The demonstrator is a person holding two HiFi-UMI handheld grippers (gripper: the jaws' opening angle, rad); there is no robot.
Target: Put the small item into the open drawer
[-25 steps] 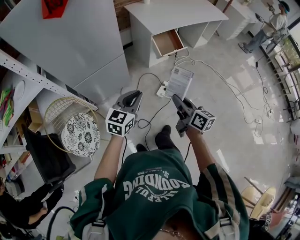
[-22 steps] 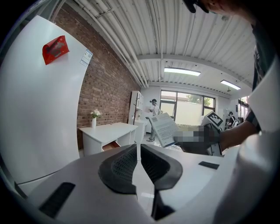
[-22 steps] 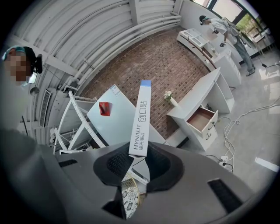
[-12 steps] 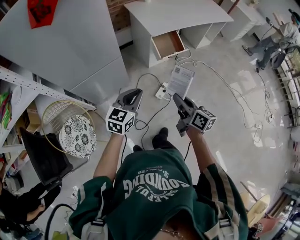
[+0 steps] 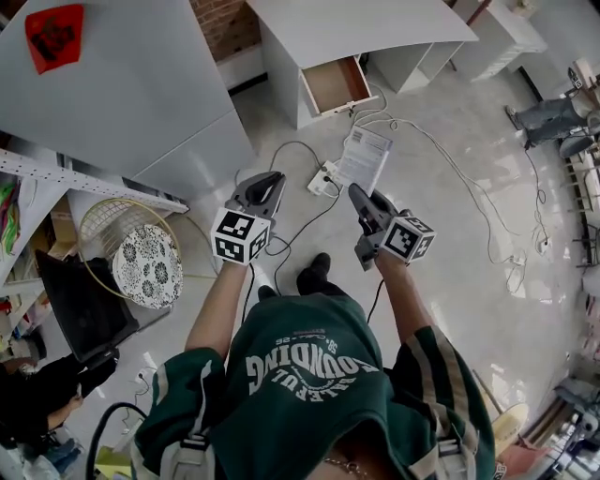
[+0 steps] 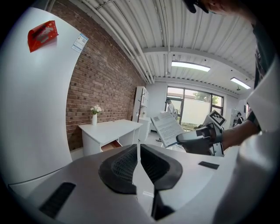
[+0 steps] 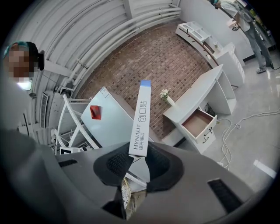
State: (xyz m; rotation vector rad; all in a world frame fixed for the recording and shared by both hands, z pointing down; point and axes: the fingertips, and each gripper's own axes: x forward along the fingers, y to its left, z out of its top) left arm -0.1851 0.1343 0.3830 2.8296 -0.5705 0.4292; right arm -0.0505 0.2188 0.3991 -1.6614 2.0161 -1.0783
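My right gripper [image 5: 359,194] is shut on a flat white box [image 5: 361,159] printed with HYNAUT, the small item. In the right gripper view the box [image 7: 141,118] sticks up edge-on from between the pads of the right gripper [image 7: 139,157]. My left gripper [image 5: 265,180] is shut with nothing in it; in its own view the left gripper [image 6: 138,151] shows its pads almost meeting. The open drawer [image 5: 336,84] hangs out of a white desk [image 5: 375,23] ahead across the floor, also seen as the drawer [image 7: 199,124] lower right of the box. Both grippers are held at waist height, well short of it.
A tall white cabinet [image 5: 122,84] stands at the left. Beside it sits a wicker basket [image 5: 141,258]. A power strip [image 5: 323,178] and long cables [image 5: 469,178] lie on the floor between me and the desk. A person [image 5: 553,117] stands far right.
The person has taken a step and the head view has turned a little. Both grippers keep their pose, and the box stays in the right one.
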